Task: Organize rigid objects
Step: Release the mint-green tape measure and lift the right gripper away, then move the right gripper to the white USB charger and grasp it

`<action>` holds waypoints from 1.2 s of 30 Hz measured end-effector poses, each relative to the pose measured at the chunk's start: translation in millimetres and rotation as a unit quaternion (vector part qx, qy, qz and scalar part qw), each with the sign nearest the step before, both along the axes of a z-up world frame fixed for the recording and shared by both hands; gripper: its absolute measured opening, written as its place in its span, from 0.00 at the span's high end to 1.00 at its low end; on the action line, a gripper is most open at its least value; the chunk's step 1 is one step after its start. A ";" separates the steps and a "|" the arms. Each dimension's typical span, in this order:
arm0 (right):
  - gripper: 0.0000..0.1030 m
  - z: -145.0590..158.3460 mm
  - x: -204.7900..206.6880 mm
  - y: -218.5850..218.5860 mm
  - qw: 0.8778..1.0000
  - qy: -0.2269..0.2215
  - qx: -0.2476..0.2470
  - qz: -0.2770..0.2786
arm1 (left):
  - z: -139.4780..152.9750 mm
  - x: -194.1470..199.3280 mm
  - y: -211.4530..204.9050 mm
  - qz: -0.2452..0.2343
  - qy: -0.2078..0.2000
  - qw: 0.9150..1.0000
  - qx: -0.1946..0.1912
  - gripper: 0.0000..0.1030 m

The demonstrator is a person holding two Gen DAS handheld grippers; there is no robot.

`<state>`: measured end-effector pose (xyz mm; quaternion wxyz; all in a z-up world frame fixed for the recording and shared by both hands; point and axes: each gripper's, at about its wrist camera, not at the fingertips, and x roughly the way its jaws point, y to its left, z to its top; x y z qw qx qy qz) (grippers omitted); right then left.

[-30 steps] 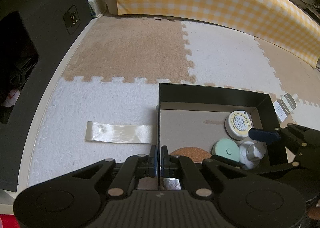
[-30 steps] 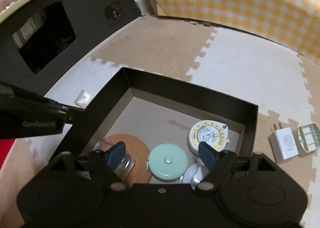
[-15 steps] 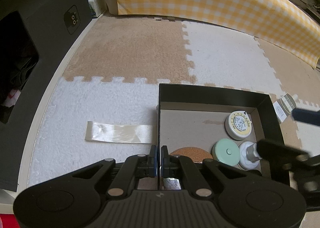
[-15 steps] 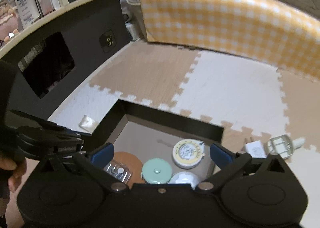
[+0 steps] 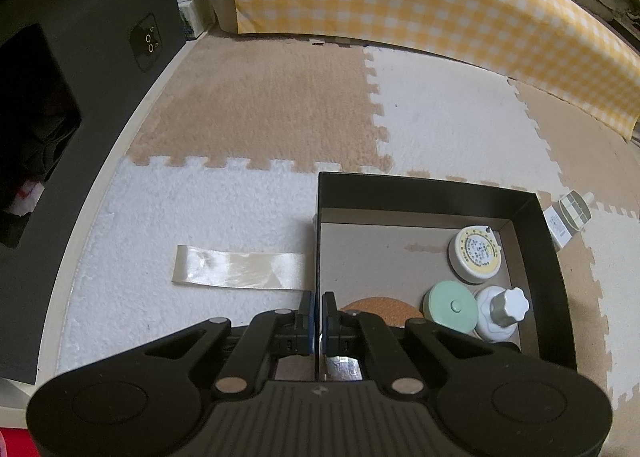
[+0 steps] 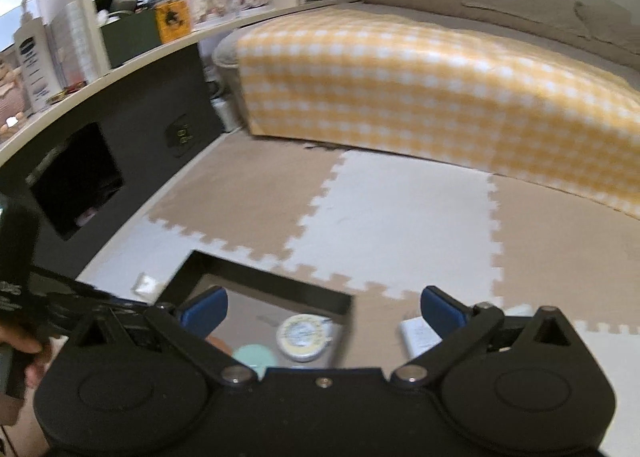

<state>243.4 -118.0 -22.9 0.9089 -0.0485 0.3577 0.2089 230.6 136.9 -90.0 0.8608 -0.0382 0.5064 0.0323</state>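
A black open box (image 5: pixel 536 241) sits on the foam floor mat. Inside lie a white-and-yellow tape measure (image 5: pixel 476 255), a mint green round case (image 5: pixel 452 307), a white knob-topped jar (image 5: pixel 500 313) and a cork coaster (image 5: pixel 380 307). My left gripper (image 5: pixel 319 313) is shut on the box's left wall (image 5: pixel 319 241). My right gripper (image 6: pixel 322 307) is open and empty, raised above the box (image 6: pixel 276 281). A white charger (image 5: pixel 558 229) and a small clear case (image 5: pixel 574 209) lie on the mat right of the box.
A strip of clear tape (image 5: pixel 240 267) lies on the mat left of the box. A black cabinet (image 5: pixel 60 105) stands at the left. A bed with a yellow checked cover (image 5: pixel 420 5) runs along the back.
My right gripper has risen up and back out of the box, opening wider, and has left the left wrist view. My left gripper has stayed clamped on the box wall.
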 end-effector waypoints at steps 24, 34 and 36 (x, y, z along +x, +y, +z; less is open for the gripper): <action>0.06 -108.7 39.7 -69.8 0.999 0.025 -0.040 -0.020 | 2.4 -1.3 -0.2 0.001 -0.003 1.000 -0.002 0.98; 0.55 -133.3 47.3 -69.1 0.999 0.037 -0.036 0.015 | 2.5 -1.3 -0.2 -0.001 -0.004 1.000 -0.001 0.98; 0.55 -134.8 49.4 -68.4 0.999 0.036 -0.033 0.014 | 2.5 -1.2 -0.2 -0.001 -0.004 1.000 -0.001 0.98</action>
